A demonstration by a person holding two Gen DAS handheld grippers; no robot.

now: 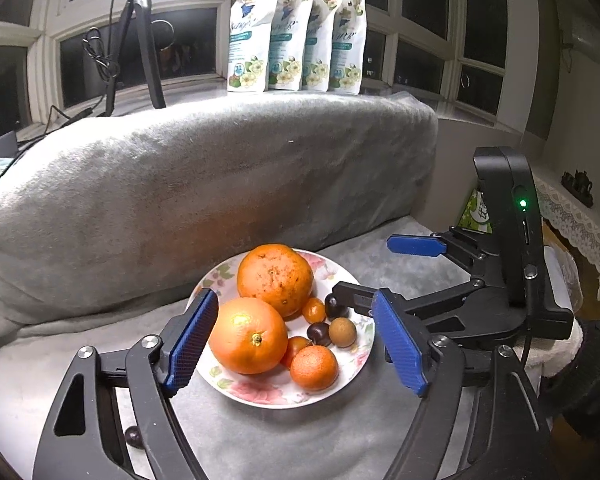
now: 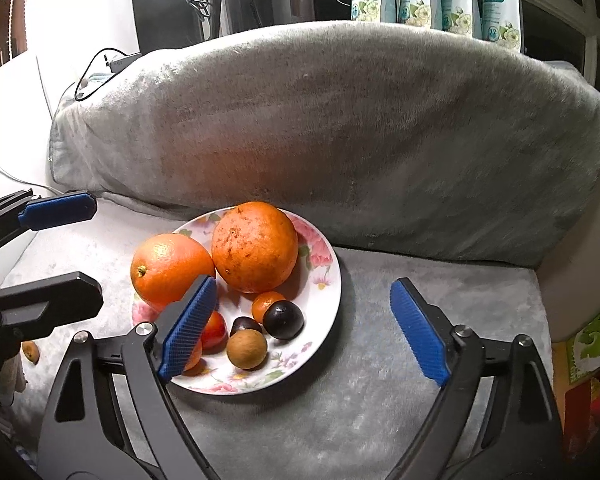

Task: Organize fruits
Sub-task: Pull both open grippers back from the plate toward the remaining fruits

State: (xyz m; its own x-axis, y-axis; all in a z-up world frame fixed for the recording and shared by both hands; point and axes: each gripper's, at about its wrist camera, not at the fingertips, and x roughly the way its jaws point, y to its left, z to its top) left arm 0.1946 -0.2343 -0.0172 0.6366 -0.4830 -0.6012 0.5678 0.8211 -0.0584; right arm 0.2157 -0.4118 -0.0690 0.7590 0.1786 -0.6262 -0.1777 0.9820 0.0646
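Observation:
A floral plate (image 1: 346, 278) rests on the grey couch seat and holds two large oranges (image 1: 275, 280) (image 1: 249, 336), a mandarin (image 1: 314, 368), dark plums (image 1: 336, 306) and a brown longan (image 1: 343, 332). My left gripper (image 1: 296, 340) is open in front of the plate, with nothing between its blue pads. In the right wrist view it hovers left of the plate (image 2: 328, 292), apart from it. My right gripper (image 2: 304, 330) is open too and empty, just right of the dark plum (image 2: 283, 319) and longan (image 2: 247, 349). The left wrist view shows it (image 1: 384, 272) at the plate's right edge.
A dark fruit (image 1: 134, 436) lies loose on the seat by my left gripper, and a small brown fruit (image 2: 31, 351) lies left of the plate. The grey cushion back (image 1: 220, 184) rises behind the plate. Refill pouches (image 1: 296, 36) stand on the windowsill beside a tripod (image 1: 140, 40).

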